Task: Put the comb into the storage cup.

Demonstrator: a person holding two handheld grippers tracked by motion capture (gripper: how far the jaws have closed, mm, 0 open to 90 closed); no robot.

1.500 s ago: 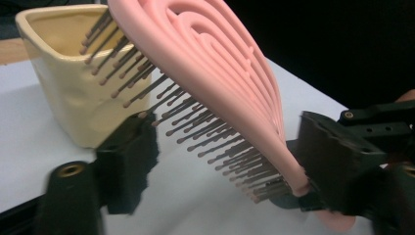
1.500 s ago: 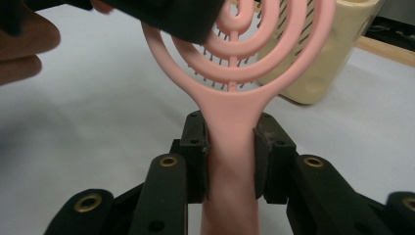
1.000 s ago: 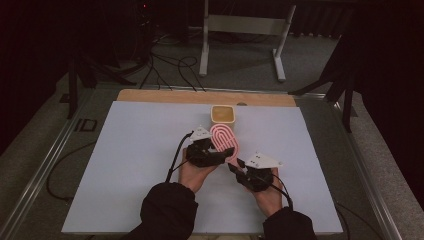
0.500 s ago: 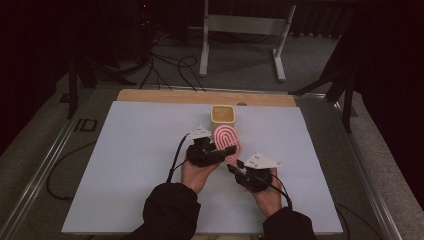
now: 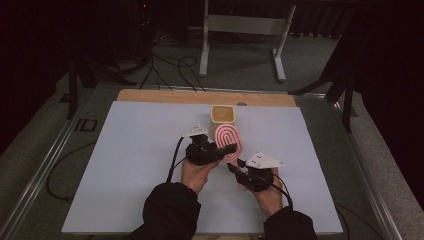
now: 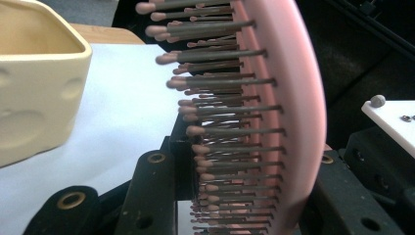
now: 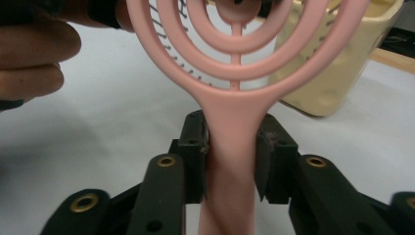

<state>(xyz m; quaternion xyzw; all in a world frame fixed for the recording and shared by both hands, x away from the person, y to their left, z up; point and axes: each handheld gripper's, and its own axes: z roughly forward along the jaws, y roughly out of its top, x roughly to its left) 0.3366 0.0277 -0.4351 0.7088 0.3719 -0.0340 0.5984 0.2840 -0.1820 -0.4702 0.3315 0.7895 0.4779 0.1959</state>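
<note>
Up from above, a pink hairbrush (image 5: 229, 140) lies mid-desk on the white sheet (image 5: 125, 165), its oval head of looped plastic ribs pointing far toward a cream square cup (image 5: 222, 114) just beyond it. The left gripper (image 5: 220, 151) reaches in from the left at the head; the right gripper (image 5: 239, 166) takes the handle from the near side.

From the left gripper view, the hairbrush (image 6: 274, 117) stands edge-on between the black jaws, one on the bristle side and one behind its smooth curved back, clamped on the head. The rows of thin grey bristles have rounded pink tips. The cream square cup (image 6: 34, 83) at left looks glossy and dimpled; its inside is not visible.

From the right gripper view, the jaws are clenched on the smooth pink handle (image 7: 232, 147), with concentric arched ribs above.
</note>
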